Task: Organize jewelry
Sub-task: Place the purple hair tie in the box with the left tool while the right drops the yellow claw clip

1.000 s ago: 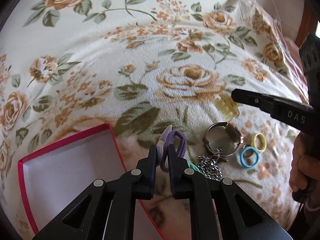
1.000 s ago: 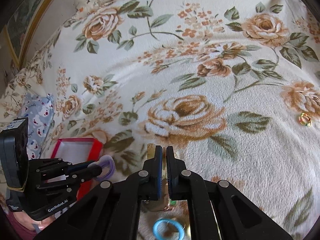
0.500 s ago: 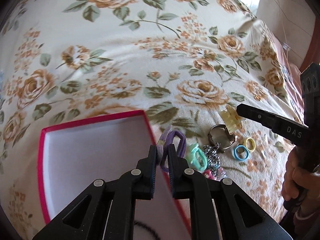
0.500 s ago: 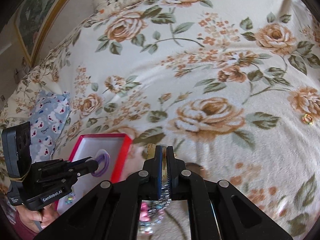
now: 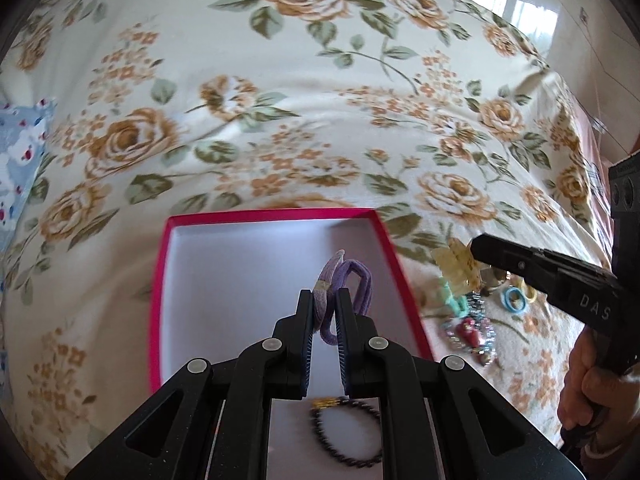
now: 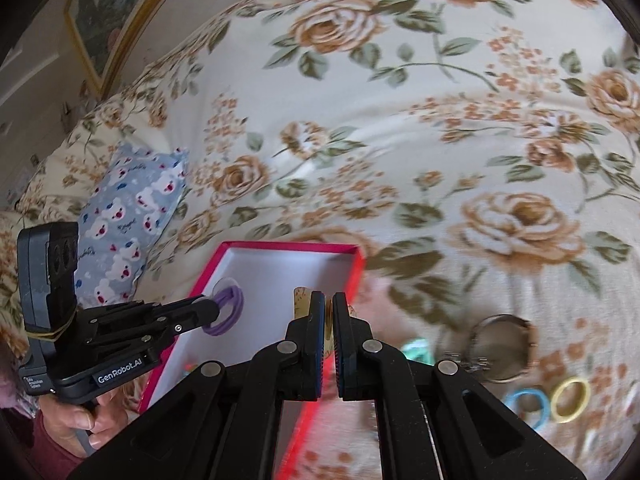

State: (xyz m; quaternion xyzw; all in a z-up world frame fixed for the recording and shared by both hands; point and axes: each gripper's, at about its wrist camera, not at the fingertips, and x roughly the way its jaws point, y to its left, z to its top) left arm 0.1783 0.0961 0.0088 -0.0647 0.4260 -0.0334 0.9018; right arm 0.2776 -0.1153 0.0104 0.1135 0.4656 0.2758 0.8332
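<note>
Left gripper (image 5: 325,304) level over red box (image 5: 160,280), pinching purple hair tie (image 5: 352,280) w/ narrow jaws, right gripper (image 6: 329,312) beside box's right rim, clamped on pale yellow hair claw (image 5: 456,264), beaded bracelet (image 5: 346,432) in box.

One red-rimmed box (image 5: 276,216), one purple hair tie (image 5: 352,284) and one dark bead bracelet (image 5: 348,432) are visible. Two small rings, one blue (image 6: 524,402) and one yellow (image 6: 570,398), lie alongside one pale claw clip (image 5: 456,264). Two grippers, left (image 5: 325,316) and right (image 6: 328,320), complete the count.
</note>
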